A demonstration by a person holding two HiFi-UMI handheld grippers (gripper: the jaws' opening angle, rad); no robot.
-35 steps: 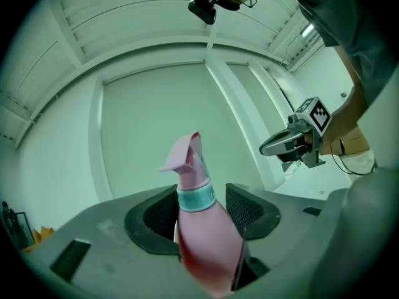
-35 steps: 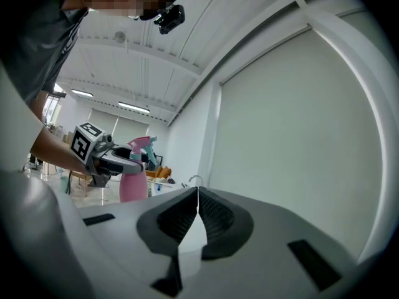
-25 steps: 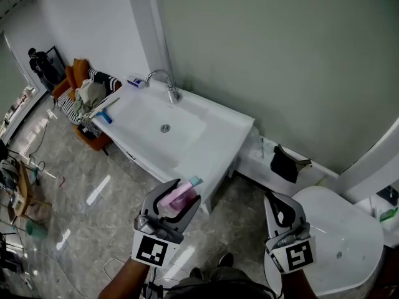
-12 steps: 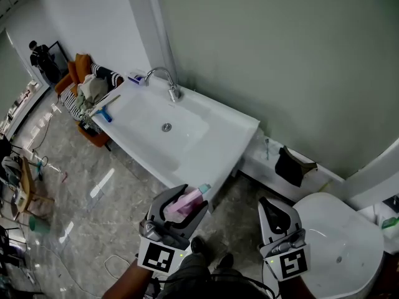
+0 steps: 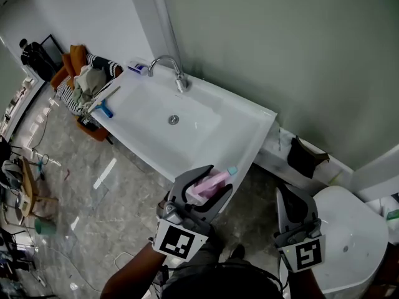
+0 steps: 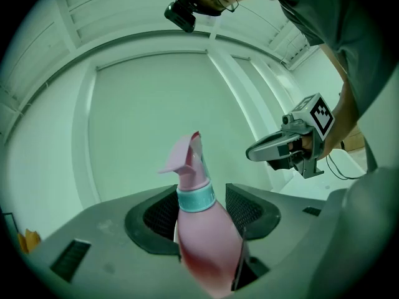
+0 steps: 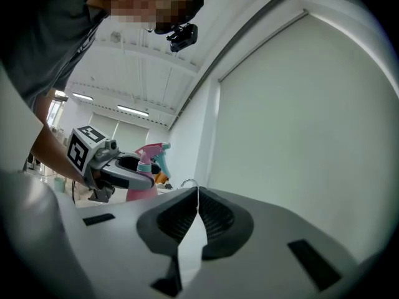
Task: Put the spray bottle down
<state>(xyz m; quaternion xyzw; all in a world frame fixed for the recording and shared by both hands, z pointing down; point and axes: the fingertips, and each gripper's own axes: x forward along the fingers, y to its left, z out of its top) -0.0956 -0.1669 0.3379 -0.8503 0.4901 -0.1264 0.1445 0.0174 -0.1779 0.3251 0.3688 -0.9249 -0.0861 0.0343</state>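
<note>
A pink spray bottle (image 5: 207,183) with a teal collar and pink trigger head lies between the jaws of my left gripper (image 5: 215,180), which is shut on its body. It hangs in the air just before the front right corner of the white sink (image 5: 144,112). In the left gripper view the bottle (image 6: 206,235) stands upright between the pads (image 6: 243,209), nozzle toward the pale wall. My right gripper (image 5: 288,199) floats to the right above the toilet (image 5: 355,242). Its jaws meet with nothing between them, as the right gripper view (image 7: 198,196) shows.
A curved chrome faucet (image 5: 169,68) stands at the sink's back edge. A blue brush (image 5: 105,110) lies at the sink's left end, beside a chair piled with clothes (image 5: 84,80). A black object (image 5: 308,157) sits on the low ledge by the wall.
Both grippers have drifted to the right and toward the wall. The bottle, still held, now sits closer to the sink's front right corner.
</note>
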